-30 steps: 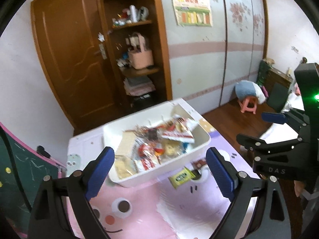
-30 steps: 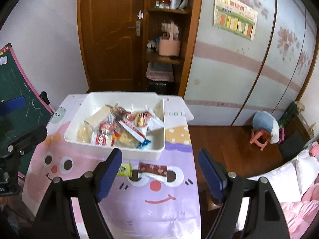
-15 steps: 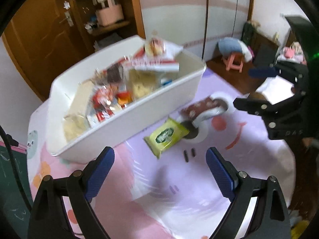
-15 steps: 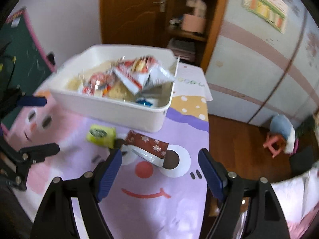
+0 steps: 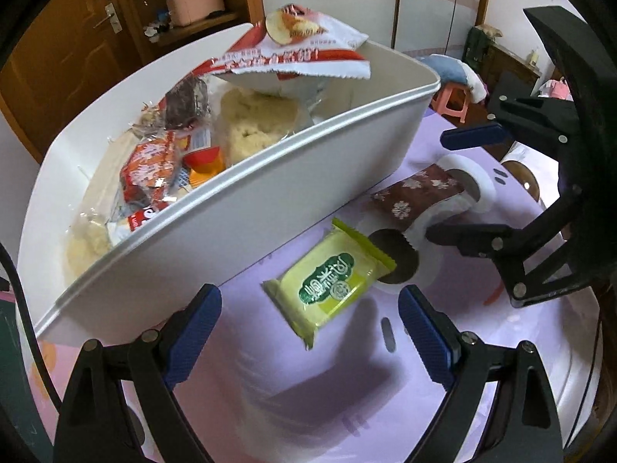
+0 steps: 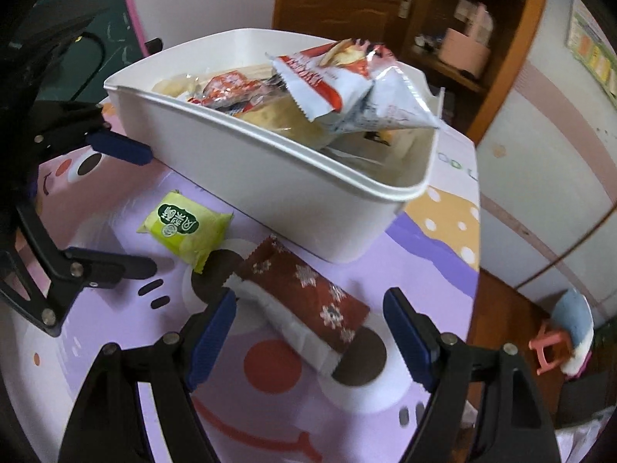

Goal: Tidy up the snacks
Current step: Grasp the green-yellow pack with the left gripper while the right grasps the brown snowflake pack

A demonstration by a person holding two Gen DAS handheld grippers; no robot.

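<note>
White bin (image 5: 293, 177), piled with wrapped snacks, stands on my table. Before its near wall lie two loose packets: a yellow-green packet (image 5: 331, 283), flat, and beside it a maroon snowflake-printed bar (image 6: 304, 305), flat, lying slantwise. The two packets nearly touch at their corners.

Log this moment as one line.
left tool open over green snack | right tool open over brown snack | bin full
</note>
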